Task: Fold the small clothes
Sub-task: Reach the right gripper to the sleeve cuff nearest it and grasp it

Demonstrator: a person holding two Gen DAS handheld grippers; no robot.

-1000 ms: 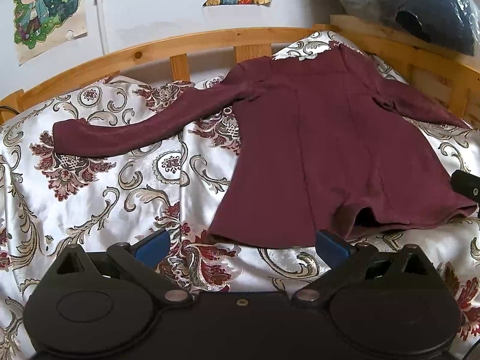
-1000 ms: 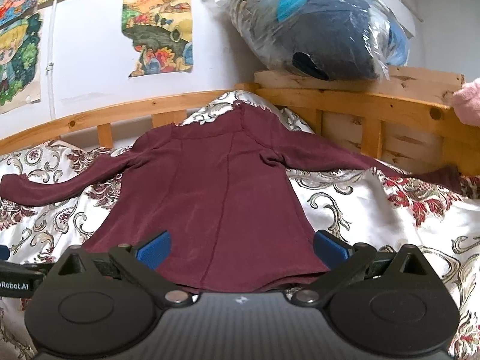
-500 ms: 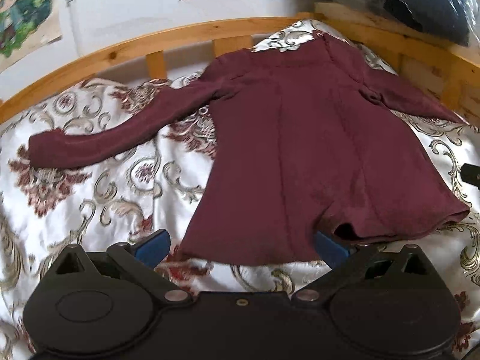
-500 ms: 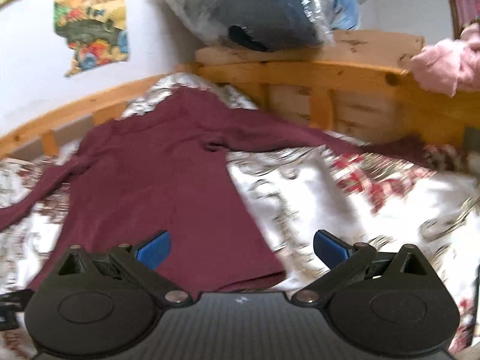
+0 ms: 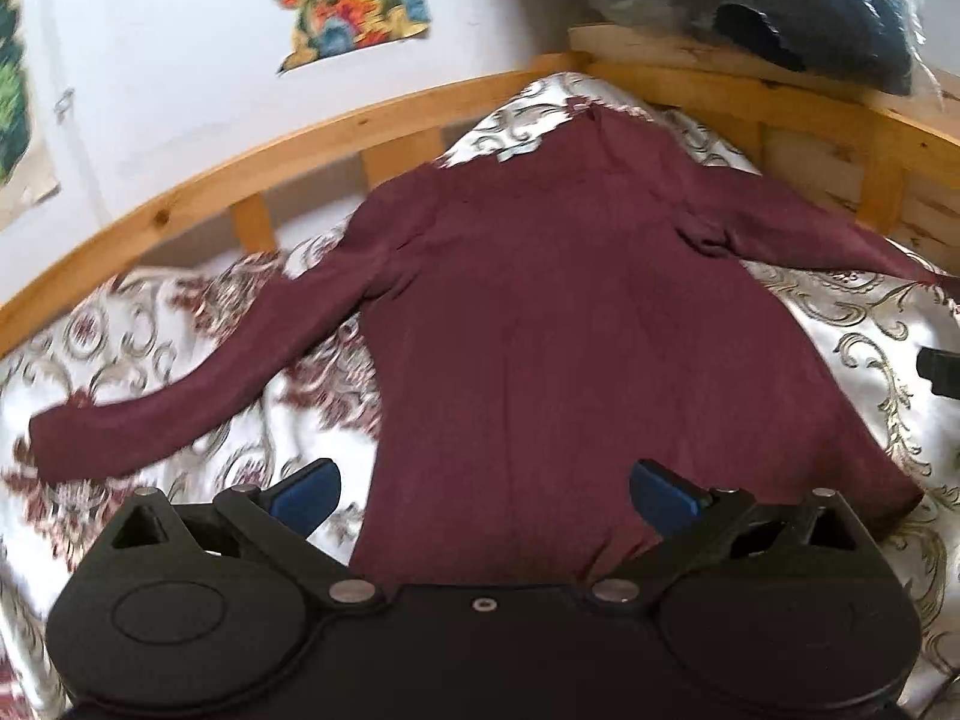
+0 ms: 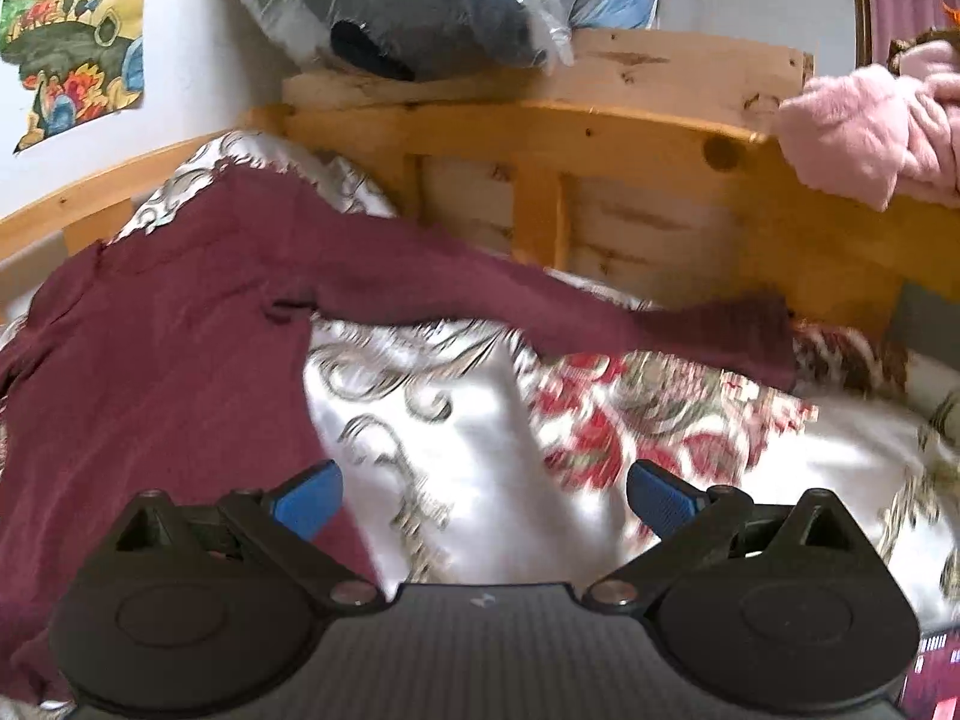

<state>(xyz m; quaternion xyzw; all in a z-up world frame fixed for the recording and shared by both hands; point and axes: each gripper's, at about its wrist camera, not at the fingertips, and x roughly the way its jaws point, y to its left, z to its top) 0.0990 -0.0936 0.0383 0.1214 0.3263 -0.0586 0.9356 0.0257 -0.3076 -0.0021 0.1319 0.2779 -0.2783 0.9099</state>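
Floral bedspread [image 5: 180, 354] covers bed, wooden rail [image 5: 252, 162] along far side. Maroon garment [image 5: 570, 330] lies flat on bedspread, hem near, collar far, sleeves spread left and right. Right sleeve [image 6: 600, 312] reaches toward wooden headboard [image 6: 600, 180]; bagged bundle [image 6: 432, 6] on top of it, pink fluffy cloth [image 6: 870, 126] draped at right. Left gripper [image 5: 483, 489] spread wide, empty, over hem. Right gripper [image 6: 483, 495] wide, empty, over bedspread just right of garment.
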